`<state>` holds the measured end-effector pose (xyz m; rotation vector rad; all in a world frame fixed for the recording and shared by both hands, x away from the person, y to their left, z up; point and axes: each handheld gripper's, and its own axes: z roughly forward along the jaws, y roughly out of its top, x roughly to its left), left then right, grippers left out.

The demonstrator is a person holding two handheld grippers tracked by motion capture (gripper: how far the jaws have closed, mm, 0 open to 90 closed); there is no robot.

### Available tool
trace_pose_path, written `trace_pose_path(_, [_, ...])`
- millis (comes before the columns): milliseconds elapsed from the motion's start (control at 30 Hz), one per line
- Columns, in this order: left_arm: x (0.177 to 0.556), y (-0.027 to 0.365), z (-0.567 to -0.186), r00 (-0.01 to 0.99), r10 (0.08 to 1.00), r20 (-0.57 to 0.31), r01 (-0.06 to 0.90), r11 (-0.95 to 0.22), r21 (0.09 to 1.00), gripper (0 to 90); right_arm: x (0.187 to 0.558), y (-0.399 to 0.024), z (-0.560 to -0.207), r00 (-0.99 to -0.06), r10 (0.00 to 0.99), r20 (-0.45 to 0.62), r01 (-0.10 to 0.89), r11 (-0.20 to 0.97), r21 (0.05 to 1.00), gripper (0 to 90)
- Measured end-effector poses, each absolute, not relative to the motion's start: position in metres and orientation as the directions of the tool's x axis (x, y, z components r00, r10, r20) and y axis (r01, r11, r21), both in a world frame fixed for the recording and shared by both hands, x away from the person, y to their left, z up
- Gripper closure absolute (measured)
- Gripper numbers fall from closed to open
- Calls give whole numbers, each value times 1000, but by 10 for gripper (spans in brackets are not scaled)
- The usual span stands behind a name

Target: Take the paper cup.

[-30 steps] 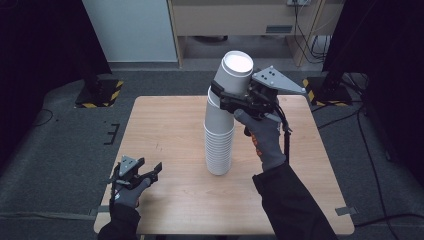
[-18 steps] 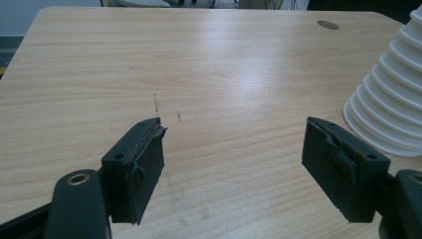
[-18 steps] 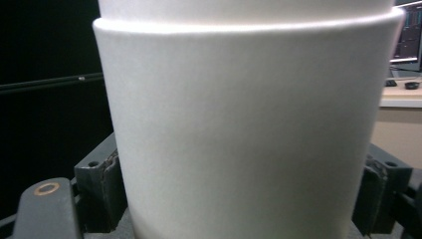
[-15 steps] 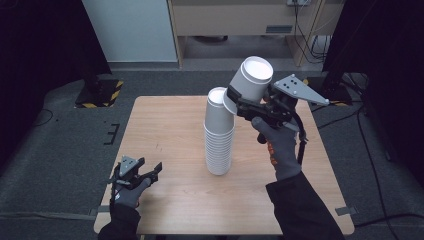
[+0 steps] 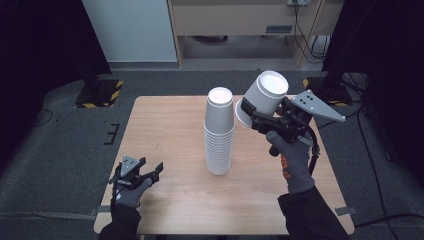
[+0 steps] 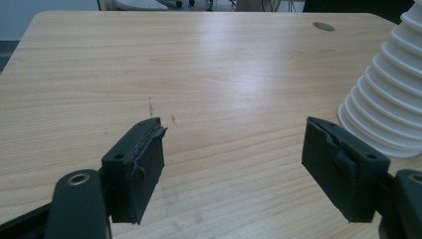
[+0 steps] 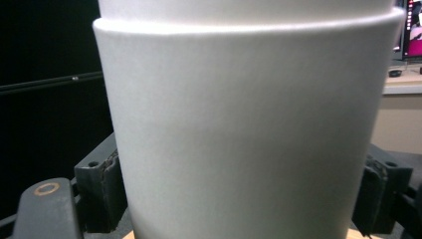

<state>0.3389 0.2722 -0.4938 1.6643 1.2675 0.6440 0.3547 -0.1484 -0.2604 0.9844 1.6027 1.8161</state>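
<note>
— Since a second ago, what has moved?

— Lifted off the stack [image 5: 219,132], the white cup [image 5: 261,98] has swung to the stack's right, clear of it and tilted, held in the air above the table [image 5: 165,120].

— Who holds it?

— Right gripper [image 5: 262,120], with its jaws pinching the cup's wall from both sides; the right gripper view has the cup [image 7: 244,129] between the two pads.

— And the other one?

— Left gripper [image 5: 150,172] sits low at the table's near left corner, jaws spread wide with nothing between them. In its own view the stack's base [image 6: 385,99] stands at the right, apart from the gripper [image 6: 239,149].
</note>
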Motion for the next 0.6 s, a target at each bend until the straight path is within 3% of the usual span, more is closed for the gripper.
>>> trace_pose_path(600, [338,265,-492,352,929,-113,439,-57,897,232,343,-181,-311,-559,789,255,156,-202,967,155])
